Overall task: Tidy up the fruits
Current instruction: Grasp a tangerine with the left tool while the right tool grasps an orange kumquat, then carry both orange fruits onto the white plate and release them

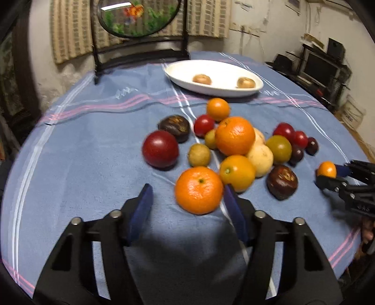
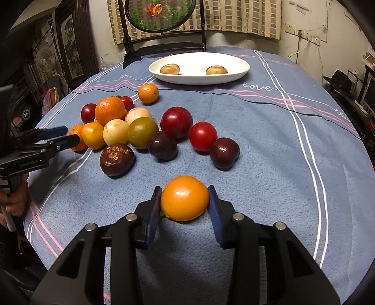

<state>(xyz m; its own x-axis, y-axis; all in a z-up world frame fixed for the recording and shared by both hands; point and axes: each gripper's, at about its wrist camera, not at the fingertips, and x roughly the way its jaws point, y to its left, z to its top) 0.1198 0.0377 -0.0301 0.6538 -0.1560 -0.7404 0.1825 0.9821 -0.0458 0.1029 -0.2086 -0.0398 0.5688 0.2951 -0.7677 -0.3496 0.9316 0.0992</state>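
Note:
A pile of mixed fruits lies on the blue tablecloth: oranges, red and dark plums, pale and green fruits. My left gripper (image 1: 187,194) is open around a mandarin (image 1: 198,190); the right pad touches it, the left pad stands apart. It also shows in the right wrist view (image 2: 68,136). My right gripper (image 2: 185,199) is shut on a small orange fruit (image 2: 184,198), also seen in the left wrist view (image 1: 326,169). A white oval plate (image 2: 199,78) at the far side holds two brown fruits (image 2: 170,69) (image 2: 216,70).
A round framed picture on a dark stand (image 2: 161,14) stands behind the plate. The tablecloth (image 2: 281,164) drops off at the table's edges left and right. Shelves with electronics (image 1: 323,65) stand at the right.

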